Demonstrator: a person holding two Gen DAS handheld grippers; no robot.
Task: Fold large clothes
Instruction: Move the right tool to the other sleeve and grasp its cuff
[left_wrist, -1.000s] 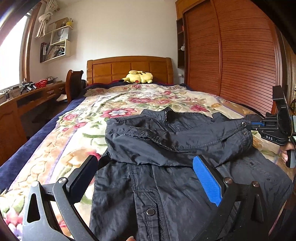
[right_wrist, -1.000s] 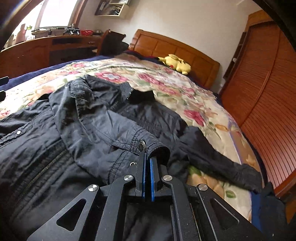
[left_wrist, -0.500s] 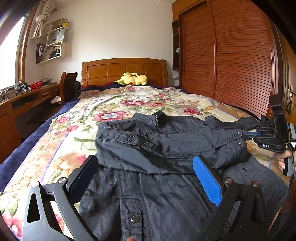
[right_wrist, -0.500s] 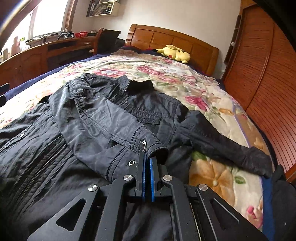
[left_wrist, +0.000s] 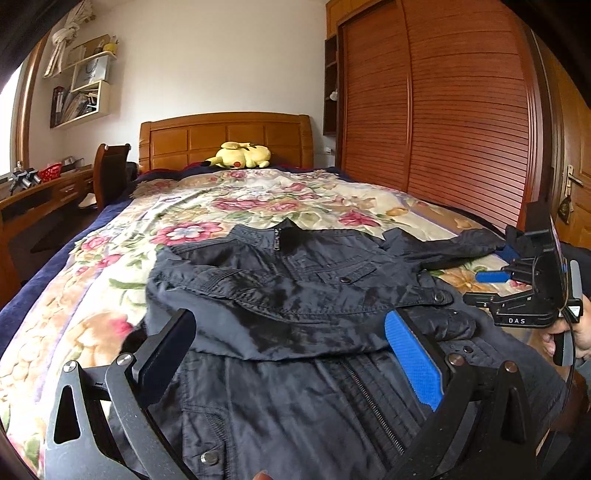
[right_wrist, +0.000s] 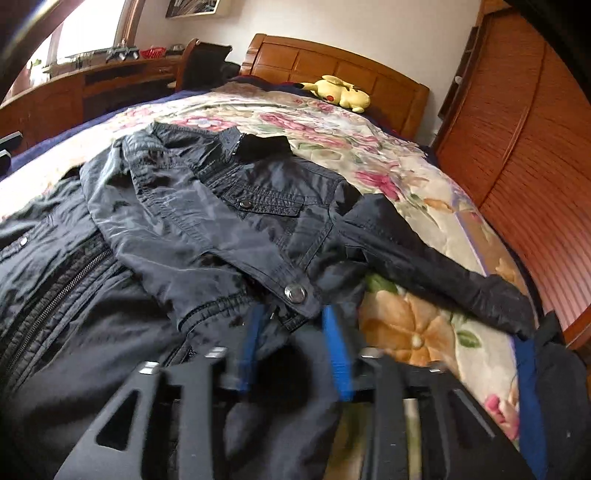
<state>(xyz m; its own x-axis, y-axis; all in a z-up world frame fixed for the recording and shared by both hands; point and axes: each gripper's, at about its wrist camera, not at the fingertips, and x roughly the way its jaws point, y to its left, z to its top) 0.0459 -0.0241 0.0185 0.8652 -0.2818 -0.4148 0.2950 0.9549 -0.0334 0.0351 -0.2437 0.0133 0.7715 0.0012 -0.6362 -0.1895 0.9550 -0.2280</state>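
lying lengthwise, the jacket (left_wrist: 295, 295) points collar (left_wrist: 277, 236) toward the headboard (left_wrist: 229, 140).

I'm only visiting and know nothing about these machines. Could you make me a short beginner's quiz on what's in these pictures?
1. True or false: the right claw is clamped on the jacket.
2. Which sleeve lies folded across the jacket's chest: a) the one by the window, b) the one by the wardrobe?
3. What yellow thing lies by the headboard?

Key: 1. False; its jaws have just been opening and the cuff lies free. 2. a. 3. A plush toy.
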